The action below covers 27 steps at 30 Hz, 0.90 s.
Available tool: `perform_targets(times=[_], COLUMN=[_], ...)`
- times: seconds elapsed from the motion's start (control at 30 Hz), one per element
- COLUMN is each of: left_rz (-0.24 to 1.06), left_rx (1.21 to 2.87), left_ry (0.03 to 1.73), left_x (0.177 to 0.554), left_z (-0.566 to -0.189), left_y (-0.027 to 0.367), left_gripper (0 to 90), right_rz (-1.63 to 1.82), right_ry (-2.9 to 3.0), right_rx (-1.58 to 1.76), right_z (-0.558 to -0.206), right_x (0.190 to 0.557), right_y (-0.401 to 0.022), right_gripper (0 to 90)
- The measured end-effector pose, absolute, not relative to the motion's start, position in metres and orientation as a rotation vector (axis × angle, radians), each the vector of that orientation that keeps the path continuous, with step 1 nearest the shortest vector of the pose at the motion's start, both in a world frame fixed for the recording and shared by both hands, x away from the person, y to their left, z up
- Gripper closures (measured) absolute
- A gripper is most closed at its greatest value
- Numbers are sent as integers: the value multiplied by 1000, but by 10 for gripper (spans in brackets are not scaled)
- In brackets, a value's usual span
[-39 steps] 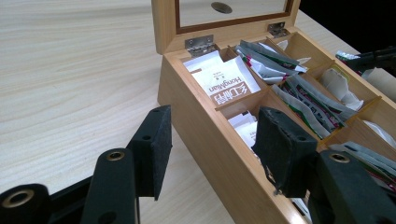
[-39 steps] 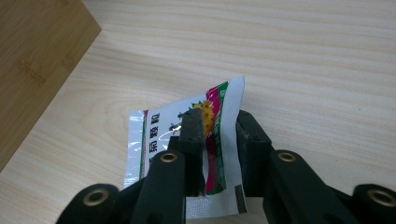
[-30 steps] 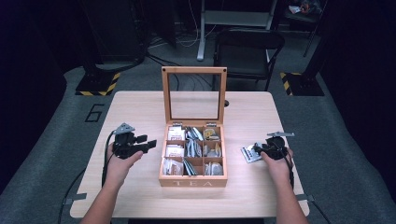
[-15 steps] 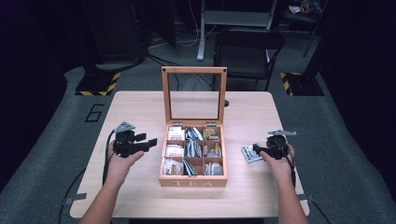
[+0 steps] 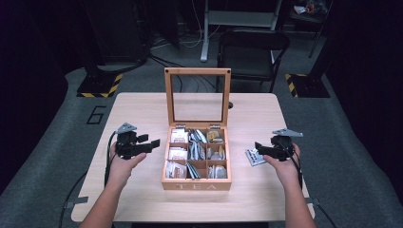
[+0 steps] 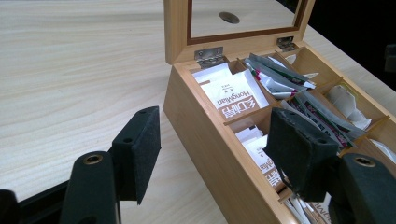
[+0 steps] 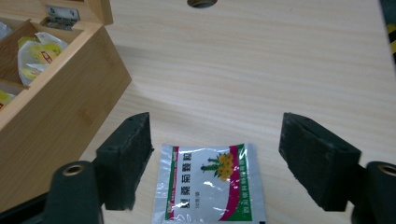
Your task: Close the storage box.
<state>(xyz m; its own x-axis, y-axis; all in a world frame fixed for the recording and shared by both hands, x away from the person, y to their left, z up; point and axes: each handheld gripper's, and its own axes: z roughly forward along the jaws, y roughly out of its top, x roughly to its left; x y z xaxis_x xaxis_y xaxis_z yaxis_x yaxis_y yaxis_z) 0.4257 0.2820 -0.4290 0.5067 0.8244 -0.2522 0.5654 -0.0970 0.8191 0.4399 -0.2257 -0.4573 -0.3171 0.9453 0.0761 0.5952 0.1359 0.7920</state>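
Note:
An open wooden tea box stands mid-table with its glass lid upright and tea packets in its compartments. My left gripper hovers just left of it. Its jaws have just been opening and nothing is between them; in the left gripper view the gripper straddles the box's near wall, beside white packets. My right gripper hangs to the right of the box. Its jaws have also just been opening, and the gripper stands open above a silver tea sachet lying flat on the table.
The light wooden table has a round cable hole behind the box. A black chair stands beyond the far edge. The box's side wall lies close to the left of the sachet.
The right gripper has risen a little above the sachet, which stays flat on the table. Both pairs of jaws stand wider. The left hand has kept its place.

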Motion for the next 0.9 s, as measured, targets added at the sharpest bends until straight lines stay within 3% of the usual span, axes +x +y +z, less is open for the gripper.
perform_targets(times=[0.23,0.53,0.9], left_rz=[343,361,355], left_rx=[1782,1770,1769], left_ry=[1169,1171,1177], left_x=[422,421,422], left_z=[-424,-423,-422], left_y=[284,289,290], left_gripper=[374,411,428], right_rz=[1091,1107,1129], right_ry=[2034,2087,2193], right_rx=[1384,1244,1213], right_z=[-440,-414,-382], right_x=[432,432,458], right_y=[-217,-196,-170], right_gripper=[489,472,509])
